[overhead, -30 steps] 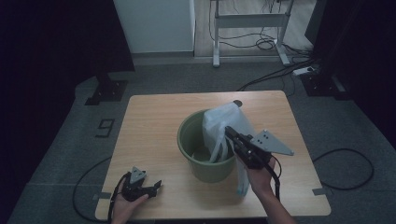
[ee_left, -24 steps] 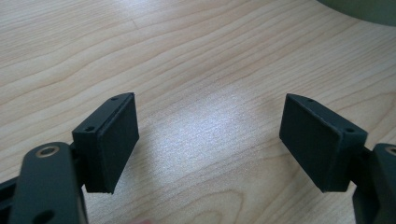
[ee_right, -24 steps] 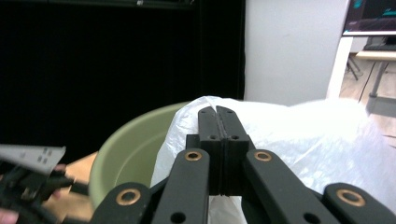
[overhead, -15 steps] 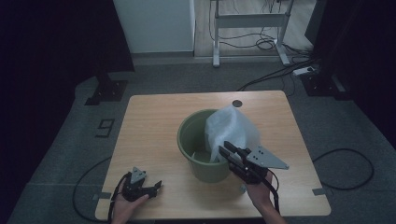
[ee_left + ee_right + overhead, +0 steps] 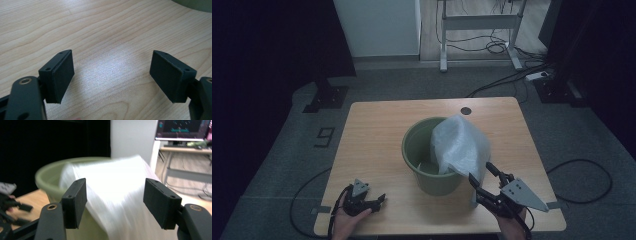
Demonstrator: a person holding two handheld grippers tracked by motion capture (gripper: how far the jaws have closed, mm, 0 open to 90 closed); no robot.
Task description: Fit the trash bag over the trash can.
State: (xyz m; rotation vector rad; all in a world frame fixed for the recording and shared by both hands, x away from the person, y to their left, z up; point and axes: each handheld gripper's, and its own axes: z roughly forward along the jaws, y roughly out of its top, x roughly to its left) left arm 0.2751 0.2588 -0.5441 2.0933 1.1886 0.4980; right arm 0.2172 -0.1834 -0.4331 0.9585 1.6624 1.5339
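1. Bag: translucent plastic bag [image 5: 460, 145] sits half in the green bucket [image 5: 419, 150], mid-desk [image 5: 377, 125]; its right side is draped over the rim and hangs down the outside toward the desk. Not spread round the rim yet, by my read.
2. R tool [image 5: 484, 175]: jaws have just been opening, now wide; bag in front of them in the right gripper view, pads [image 5: 75, 202] not pressing on it. Nothing held.
3. L tool [image 5: 374, 201]: parked low at the near-left desk edge, jaws wide over bare wood, empty, well apart from bucket.
4. Risk: bag is loose w/ no grip on it → could slump into the bucket or slide off the rim outside.
5. Risk: R tool close to the hanging film; a regrab that catches too little film may slip, too much may bunch it.
6. Risk: bucket unbraced, L tool far off → a sideways tug on the bag could shift or tip it.
7. Right gripper view is blurred, so exact gap btw pads and film is hard to tell.
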